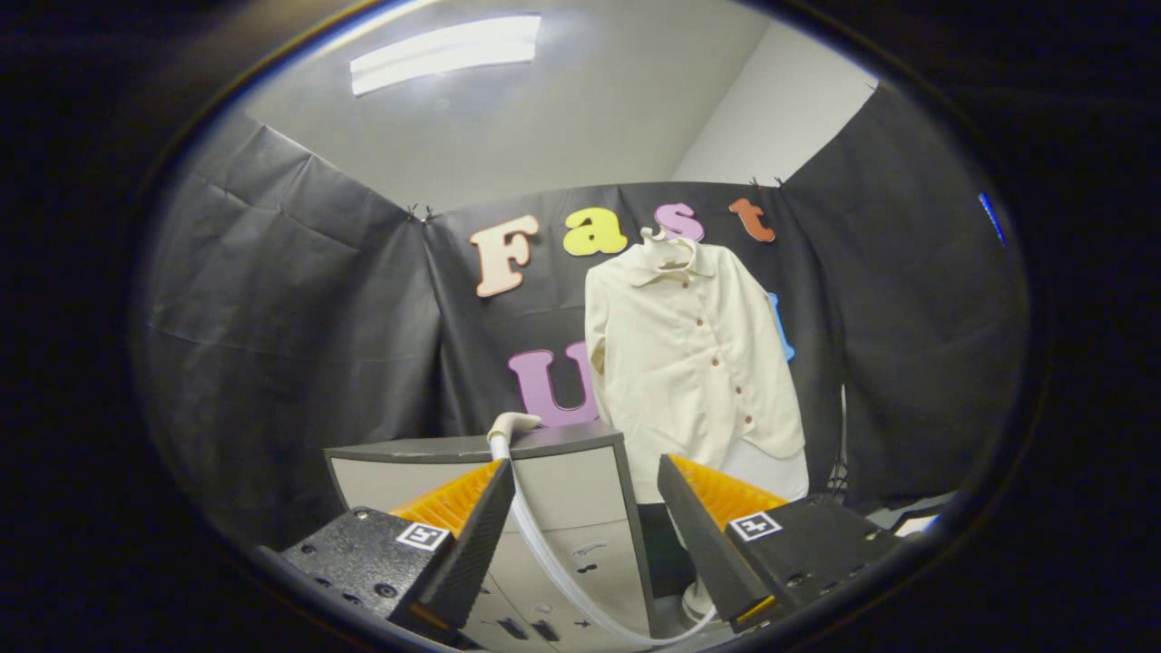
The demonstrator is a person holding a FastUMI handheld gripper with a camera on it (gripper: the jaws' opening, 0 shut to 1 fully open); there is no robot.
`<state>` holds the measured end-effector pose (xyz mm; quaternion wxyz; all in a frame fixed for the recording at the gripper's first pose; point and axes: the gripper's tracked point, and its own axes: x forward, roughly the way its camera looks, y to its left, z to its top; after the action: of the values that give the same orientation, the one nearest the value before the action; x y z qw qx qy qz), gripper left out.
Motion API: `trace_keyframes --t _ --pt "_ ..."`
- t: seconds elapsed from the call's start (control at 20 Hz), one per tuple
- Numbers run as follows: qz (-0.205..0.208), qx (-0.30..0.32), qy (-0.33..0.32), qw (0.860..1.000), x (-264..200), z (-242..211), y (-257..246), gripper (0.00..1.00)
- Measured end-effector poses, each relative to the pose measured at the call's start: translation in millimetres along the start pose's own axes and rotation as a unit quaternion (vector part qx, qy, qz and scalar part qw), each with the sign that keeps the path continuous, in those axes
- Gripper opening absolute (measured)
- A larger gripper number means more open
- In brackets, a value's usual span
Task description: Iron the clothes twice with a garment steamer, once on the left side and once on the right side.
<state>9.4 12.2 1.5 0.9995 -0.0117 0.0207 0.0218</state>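
A cream button-up shirt [694,349] hangs on a white hanger [669,249] against the black booth wall, well beyond my fingers and slightly right of them. The garment steamer's white head [511,423] rests on top of a grey drawer cabinet [508,472], just beyond my left finger. Its pale hose [555,562] runs down the cabinet front, passing between my fingers toward a white base near the floor. My gripper [585,535] is open, fingers wide apart, with nothing pressed between them.
The cabinet front has several drawers with slot handles directly ahead and below. A dark gap separates the cabinet from the shirt. A light-coloured object [912,524] lies low to the right. Black cloth walls enclose the booth on three sides.
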Motion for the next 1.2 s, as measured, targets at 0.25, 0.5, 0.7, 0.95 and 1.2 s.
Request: trace_keyframes --t 0.25,0.5,0.7,0.95,1.2 --pt "-0.025 -0.037 0.011 0.999 28 6 -11 0.96" --pt "-0.008 -0.048 0.060 0.997 71 7 2 0.96" --pt "0.012 -0.058 0.090 0.994 109 14 24 0.97" --pt "0.046 -0.091 0.121 0.987 166 18 62 0.97" --pt "0.082 -0.068 0.198 0.974 221 -14 110 0.97"
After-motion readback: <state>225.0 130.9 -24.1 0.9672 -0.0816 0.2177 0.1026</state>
